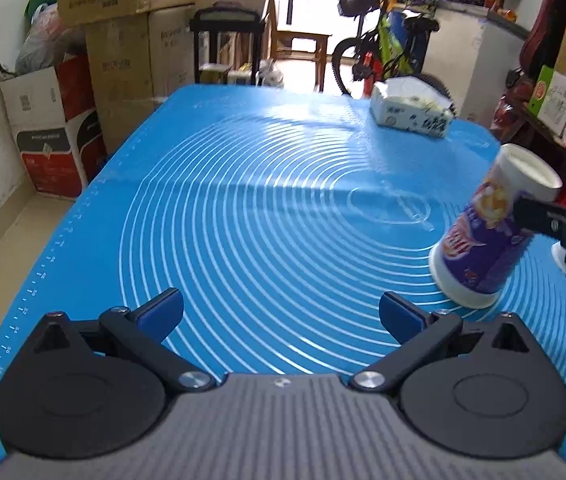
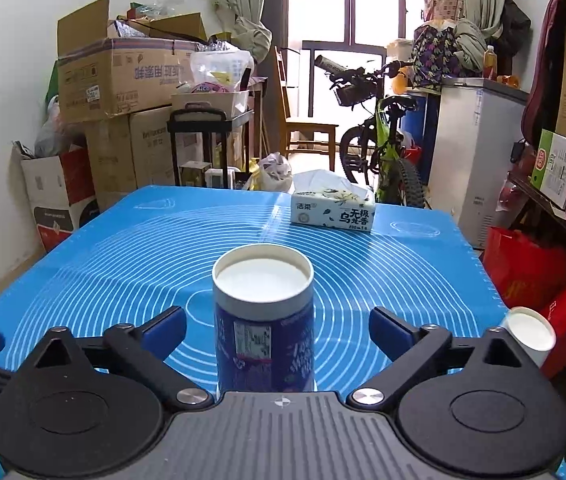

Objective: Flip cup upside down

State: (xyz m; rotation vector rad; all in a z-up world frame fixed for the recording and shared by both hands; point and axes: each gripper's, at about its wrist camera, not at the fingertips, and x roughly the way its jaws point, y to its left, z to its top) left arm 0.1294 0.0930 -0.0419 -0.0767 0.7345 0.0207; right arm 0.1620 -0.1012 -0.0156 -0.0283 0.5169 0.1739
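On the blue mat [image 2: 103, 248], the purple cup [image 2: 264, 320] stands upside down between the right gripper's [image 2: 277, 334] spread fingers, which do not touch it. Left gripper [image 1: 281, 314] hovers spread and empty nearby; a tissue pack [image 2: 333, 210] lies at the mat's far edge.

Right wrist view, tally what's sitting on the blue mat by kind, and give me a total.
Cups: 2, the purple cup and the white cup
Tissue pack: 1
Total: 3
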